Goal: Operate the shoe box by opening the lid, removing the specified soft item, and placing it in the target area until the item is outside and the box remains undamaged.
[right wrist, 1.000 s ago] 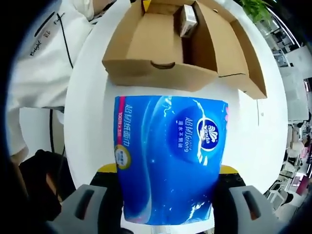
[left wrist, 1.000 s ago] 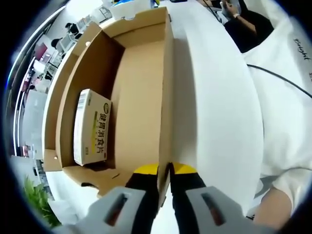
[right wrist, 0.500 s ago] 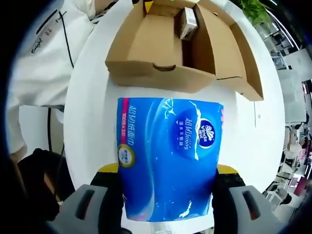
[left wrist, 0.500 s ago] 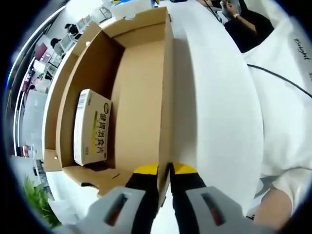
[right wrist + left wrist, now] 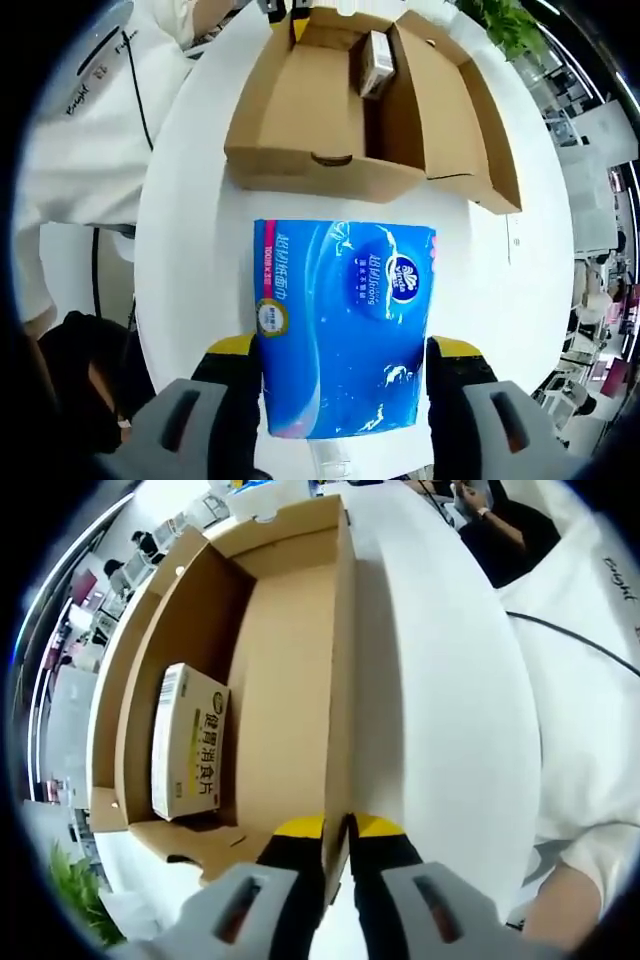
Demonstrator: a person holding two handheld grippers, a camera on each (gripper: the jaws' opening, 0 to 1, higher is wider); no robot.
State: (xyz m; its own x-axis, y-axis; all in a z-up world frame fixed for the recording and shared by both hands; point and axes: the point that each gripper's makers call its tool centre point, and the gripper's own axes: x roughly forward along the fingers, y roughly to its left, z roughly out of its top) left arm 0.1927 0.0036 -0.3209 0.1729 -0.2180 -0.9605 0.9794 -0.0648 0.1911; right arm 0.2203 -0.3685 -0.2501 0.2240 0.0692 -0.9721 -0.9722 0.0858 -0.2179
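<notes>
The cardboard shoe box (image 5: 290,680) stands open on the white table (image 5: 440,710). My left gripper (image 5: 338,838) is shut on the near end of the box's right wall. Inside, against the left wall, lies a small white and yellow carton (image 5: 188,742). In the right gripper view a blue soft tissue pack (image 5: 345,330) lies on the table in front of the box (image 5: 300,170), outside it. My right gripper (image 5: 345,352) is open, with the pack between its jaws and narrow gaps at its sides. The carton (image 5: 375,62) shows in the box beyond.
A person in white clothes (image 5: 80,130) stands close along the table's edge, and the sleeve (image 5: 590,680) fills the right side. A green plant (image 5: 500,20) is beyond the box. Another person (image 5: 500,530) sits at the far side.
The tissue pack has shrunk in the right gripper view and now sits farther from the camera. The right gripper has drawn back from it. The left gripper has not moved.
</notes>
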